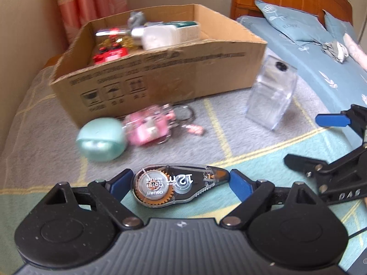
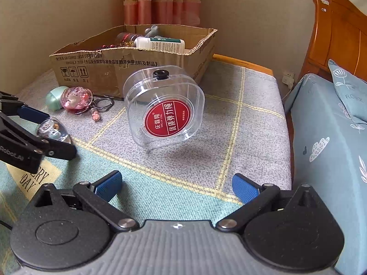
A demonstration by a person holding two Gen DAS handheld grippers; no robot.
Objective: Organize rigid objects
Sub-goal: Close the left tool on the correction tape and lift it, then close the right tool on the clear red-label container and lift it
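Left claw: the left claw [image 1: 181,180] has its two blue pads set apart on either side of one correction tape dispenser [image 1: 174,184]; a thin gap shows at each end, so the pads do not press on it.
Right claw: the right claw [image 2: 175,186] stands wide apart with nothing between its two blue pads, over bare blanket.
Correction tape dispenser: one, clear-shelled, lying flat on the blanket [image 1: 252,128] between the left pads, its label reading upside down in the left wrist view.
Clear case: one clear plastic case [image 2: 164,107] with a round red label and a black knob on top, standing tilted on the blanket in front of the box's right corner.
Cardboard box: one open cardboard box [image 2: 103,66] at the far end of the blanket; it holds several things, among them one white bottle [image 2: 160,43], but blur and the box wall keep me from counting them.
Loose things before the box: one mint-green round case [image 1: 102,142] touching one pink keychain charm [image 1: 149,127] with metal rings.
Bed: blue bedding [image 2: 325,142] along the right side, with a wooden headboard [image 2: 337,29] behind it.
Curtain: one pink curtain [image 2: 162,2] behind the box.
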